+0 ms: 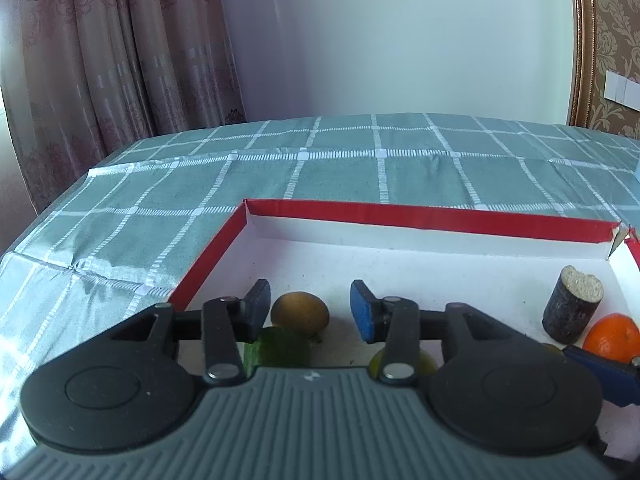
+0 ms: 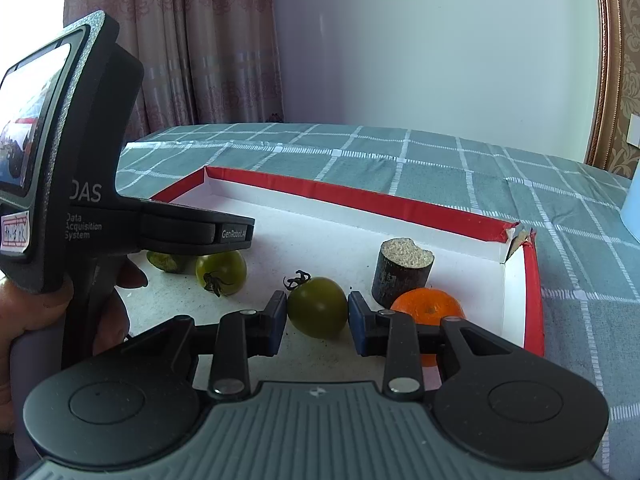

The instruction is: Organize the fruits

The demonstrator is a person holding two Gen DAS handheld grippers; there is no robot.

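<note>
- Right wrist view: we see the right gripper (image 2: 317, 317) with a green tomato (image 2: 317, 312) sitting between its pads, stem end tilted up-left. The pads flank it at its widest; we judge them closed on it, though real pressure is hard to confirm.
- That tomato rests on the white floor of the red-rimmed box (image 2: 360, 196), just left of the orange (image 2: 428, 307) and the dark cut stick piece (image 2: 401, 276).
- A second green tomato (image 2: 221, 270) lies further left, under the left gripper's body.
- Left wrist view: the left gripper (image 1: 310, 308) stands released, pads apart with nothing pressed.
- A brownish round fruit (image 1: 300, 314) lies straight ahead between its fingers, nearer the left pad; a green piece (image 1: 280, 346) sits just below it.
- We judge the right hand's lift comes next; the fruit is roundish, so no long axis matters.
</note>
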